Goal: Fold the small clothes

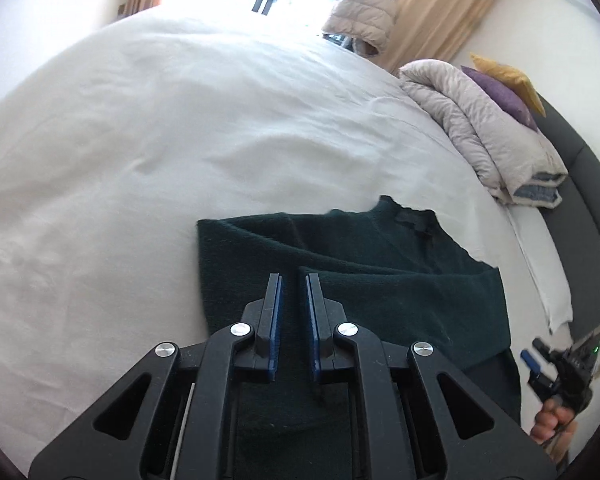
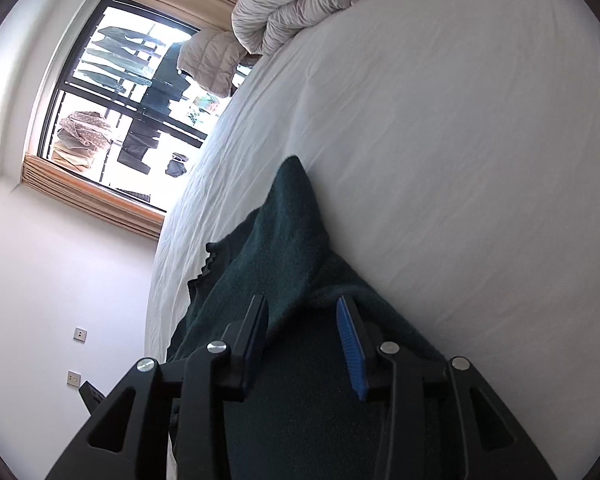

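Note:
A dark green knitted garment lies partly folded on the white bed sheet, its scalloped edge toward the far right. My left gripper hovers over the garment's near left part. Its blue pads stand almost together with only a narrow slit, and no cloth is between them. In the right wrist view the same garment runs away from me in a long fold. My right gripper is open above it, its jaws well apart and not pressing on anything. That gripper also shows in the left wrist view at the lower right, in a hand.
A rolled pale duvet with purple and yellow cushions lies at the bed's far right by the dark headboard. A beige puffer jacket hangs by the window. The white sheet spreads wide around the garment.

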A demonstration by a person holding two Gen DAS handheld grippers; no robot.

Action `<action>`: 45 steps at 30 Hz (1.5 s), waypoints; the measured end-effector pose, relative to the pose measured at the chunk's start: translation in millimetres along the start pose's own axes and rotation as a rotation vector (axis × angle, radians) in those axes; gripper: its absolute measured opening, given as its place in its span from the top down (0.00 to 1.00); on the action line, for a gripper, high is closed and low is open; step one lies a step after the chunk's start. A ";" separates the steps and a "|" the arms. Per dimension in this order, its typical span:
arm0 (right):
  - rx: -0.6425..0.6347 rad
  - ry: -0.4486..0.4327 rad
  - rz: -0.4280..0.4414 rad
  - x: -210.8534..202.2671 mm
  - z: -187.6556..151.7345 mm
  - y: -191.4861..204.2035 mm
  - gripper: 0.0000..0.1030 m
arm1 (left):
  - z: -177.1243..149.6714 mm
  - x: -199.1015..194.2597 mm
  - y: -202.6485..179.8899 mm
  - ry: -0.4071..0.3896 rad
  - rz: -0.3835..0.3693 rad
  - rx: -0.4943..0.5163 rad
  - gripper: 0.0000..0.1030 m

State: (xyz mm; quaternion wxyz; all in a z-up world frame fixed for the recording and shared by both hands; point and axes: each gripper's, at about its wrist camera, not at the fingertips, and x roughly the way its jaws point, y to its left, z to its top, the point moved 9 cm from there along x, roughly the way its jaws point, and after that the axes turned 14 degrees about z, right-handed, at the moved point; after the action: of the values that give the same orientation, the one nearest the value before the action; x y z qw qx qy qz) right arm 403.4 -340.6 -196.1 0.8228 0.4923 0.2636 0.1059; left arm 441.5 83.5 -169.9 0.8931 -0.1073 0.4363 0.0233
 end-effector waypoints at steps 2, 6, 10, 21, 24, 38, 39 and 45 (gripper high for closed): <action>-0.039 0.008 0.033 12.0 7.0 18.4 0.61 | -5.4 -2.6 -30.2 -0.013 0.005 0.100 0.90; -0.108 0.085 0.104 55.9 2.9 49.3 0.61 | -27.1 24.3 -61.7 0.042 0.024 0.164 0.90; -0.109 0.200 0.134 100.1 -16.8 47.4 0.61 | -46.8 47.6 -55.5 0.052 0.033 0.155 0.90; -0.089 0.098 -0.081 86.9 15.8 -34.6 1.00 | -48.2 40.2 -64.7 0.050 -0.016 0.126 0.89; -0.084 0.014 -0.164 56.6 43.5 -44.6 0.95 | -50.3 41.9 -67.4 0.047 0.008 0.161 0.89; 0.113 0.201 0.058 66.8 -44.6 -9.7 0.51 | -50.9 48.4 -62.9 0.056 -0.020 0.099 0.89; 0.134 0.170 0.077 69.5 -38.9 -12.6 0.52 | -50.8 48.5 -62.4 0.060 -0.025 0.093 0.89; 0.253 0.045 0.193 82.0 1.8 -26.7 0.53 | -47.5 48.9 -64.7 0.064 -0.018 0.065 0.89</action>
State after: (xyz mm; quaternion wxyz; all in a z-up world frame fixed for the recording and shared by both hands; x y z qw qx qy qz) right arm 470.8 -319.5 -245.5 0.7342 0.6125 0.2446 0.1612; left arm 443.7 7.7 -225.5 0.8819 -0.0829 0.4640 -0.0024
